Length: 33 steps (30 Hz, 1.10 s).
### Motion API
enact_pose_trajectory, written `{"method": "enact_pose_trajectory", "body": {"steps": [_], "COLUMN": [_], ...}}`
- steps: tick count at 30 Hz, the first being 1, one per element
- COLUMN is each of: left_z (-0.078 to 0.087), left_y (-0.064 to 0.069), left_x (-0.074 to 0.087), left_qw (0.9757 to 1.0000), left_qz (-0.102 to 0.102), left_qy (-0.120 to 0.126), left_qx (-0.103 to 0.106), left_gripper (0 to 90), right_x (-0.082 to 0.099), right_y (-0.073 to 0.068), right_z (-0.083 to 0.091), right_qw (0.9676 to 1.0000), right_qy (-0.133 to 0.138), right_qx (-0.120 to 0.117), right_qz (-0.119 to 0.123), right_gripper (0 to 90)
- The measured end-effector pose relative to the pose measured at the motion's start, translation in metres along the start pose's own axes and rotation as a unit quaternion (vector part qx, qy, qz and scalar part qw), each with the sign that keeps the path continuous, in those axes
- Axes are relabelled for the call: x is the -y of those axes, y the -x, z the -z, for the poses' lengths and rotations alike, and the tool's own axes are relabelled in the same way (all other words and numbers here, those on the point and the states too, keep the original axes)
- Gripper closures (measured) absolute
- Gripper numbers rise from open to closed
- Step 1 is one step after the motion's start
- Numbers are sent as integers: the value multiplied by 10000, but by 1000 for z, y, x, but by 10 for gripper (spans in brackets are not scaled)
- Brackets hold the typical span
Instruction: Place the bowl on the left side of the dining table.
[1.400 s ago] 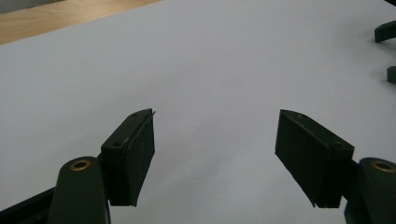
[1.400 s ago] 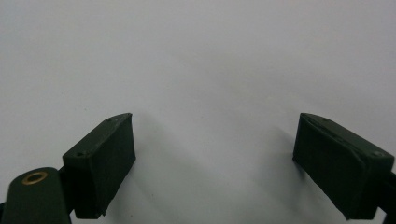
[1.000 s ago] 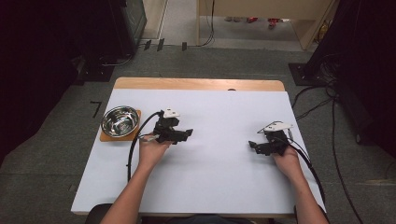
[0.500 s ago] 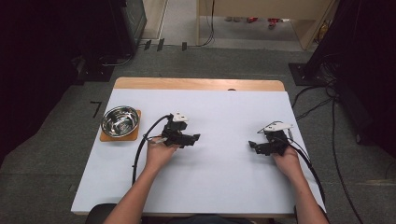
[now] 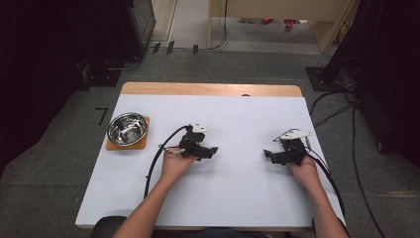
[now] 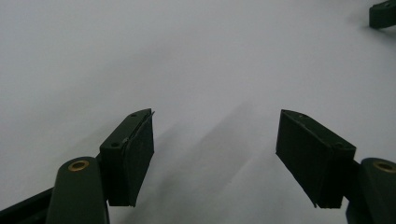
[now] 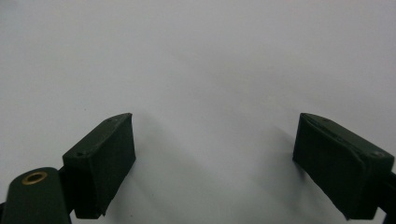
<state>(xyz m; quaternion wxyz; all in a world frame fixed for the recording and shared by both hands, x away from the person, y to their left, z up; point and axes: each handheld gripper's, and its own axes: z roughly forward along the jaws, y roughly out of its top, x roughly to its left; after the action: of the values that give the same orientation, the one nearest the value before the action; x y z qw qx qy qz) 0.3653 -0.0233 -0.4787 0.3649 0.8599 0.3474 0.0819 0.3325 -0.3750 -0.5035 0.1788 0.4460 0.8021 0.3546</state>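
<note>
In the high view my left gripper (image 5: 214,150) rests low over the middle of the white table top (image 5: 237,193), pointing right, held by the person's left hand. Its jaws stand open in the left gripper view (image 6: 215,154), with bare white surface between them. My right gripper (image 5: 266,154) sits at the right side of the table, pointing left toward the other one. In the right gripper view (image 7: 212,163) its jaws are wide open and hold nothing. A shiny steel bowl (image 5: 127,128) stands on a square wooden board (image 5: 112,145) at the table's left.
A wooden strip (image 5: 208,89) runs along the table's far edge. Black cables (image 5: 156,163) trail from each gripper over the table. Dark equipment and floor cables (image 5: 341,99) surround the table. The tip of the right gripper (image 6: 384,14) shows at the top right of the left gripper view.
My left gripper has moved right and slightly toward the person, away from the bowl. The right gripper has stayed where it was.
</note>
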Motion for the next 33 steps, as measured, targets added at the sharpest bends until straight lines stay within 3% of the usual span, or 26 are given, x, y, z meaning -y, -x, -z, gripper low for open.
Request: {"method": "enact_pose_trajectory", "body": {"steps": [7,15,18,21,23,33], "left_z": [-11,-15,-19,-20,-21,-22], "left_y": [8,10,16,15,17,17], "left_x": [2,4,8,10,11,11], "left_qw": [9995,9991,9974,9979,9972,9973], "left_qz": [-274,-426,-714,-645,-737,-713], "left_qy": [-182,-56,11,102,122,143], "left_qx": [-28,7,-85,-7,-29,-18], "left_gripper": [277,230,157,121,92,89], "right_x": [0,0,0,0,0,0], "right_y": [0,0,0,0,0,0], "right_z": [0,0,0,0,0,0], "right_qw": [10000,10000,10000,10000,10000,10000], "right_qy": [1,0,1,-1,2,1], "right_qx": [1,1,2,2,2,1], "right_qz": [3,4,2,2,5,5], "right_gripper": [124,124,124,124,124,124]}}
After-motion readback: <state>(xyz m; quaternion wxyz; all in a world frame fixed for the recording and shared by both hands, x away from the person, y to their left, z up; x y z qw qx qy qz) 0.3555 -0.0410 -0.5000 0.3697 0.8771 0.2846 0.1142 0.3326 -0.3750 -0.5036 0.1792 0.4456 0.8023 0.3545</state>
